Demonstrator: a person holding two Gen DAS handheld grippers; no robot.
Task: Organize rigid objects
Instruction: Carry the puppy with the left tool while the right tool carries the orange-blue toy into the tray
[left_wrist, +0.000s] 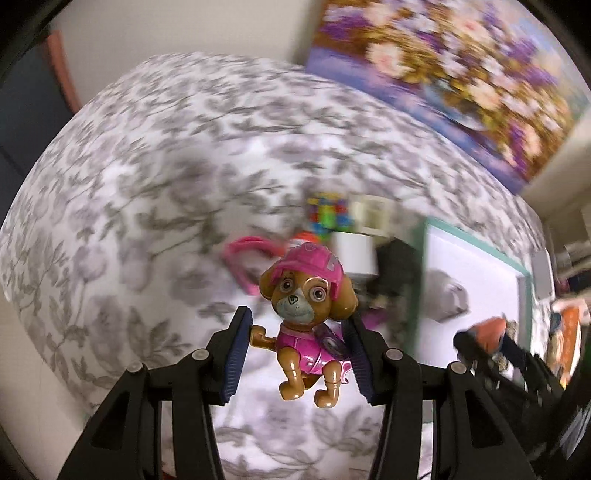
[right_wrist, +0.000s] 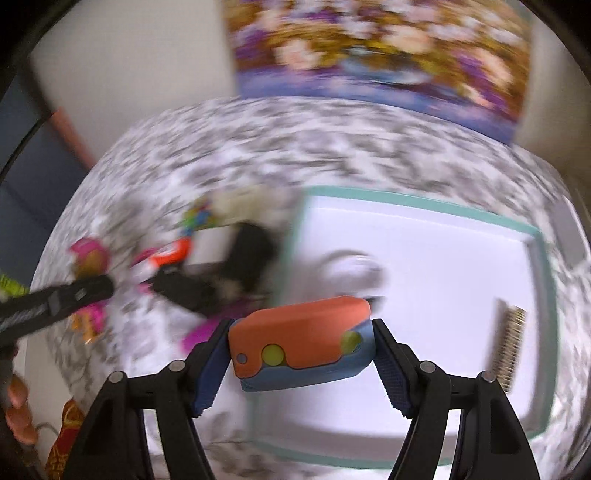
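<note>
The left hand-held gripper (left_wrist: 299, 354) is clenched on a toy puppy (left_wrist: 308, 317) in a pink helmet, its pads pressing the torso from both sides, and the toy hangs in the air above the bed (left_wrist: 147, 177) with its leaf-patterned cover. The right hand-held gripper (right_wrist: 301, 356) grasps an orange and blue block (right_wrist: 301, 349) by its two ends and carries it over the near left part of a white tray (right_wrist: 417, 201) with a green rim, which lies on the right side of the bed. A comb (right_wrist: 508, 345) already lies by the tray's right wall. A blurred heap of small toys (left_wrist: 332, 221) waits just left of the tray. To do this step well, I would lower the block onto bare tray floor clear of the comb before letting go, not dropping it from height. The puppy should then cross the green rim high enough to clear it and be set down upright.
</note>
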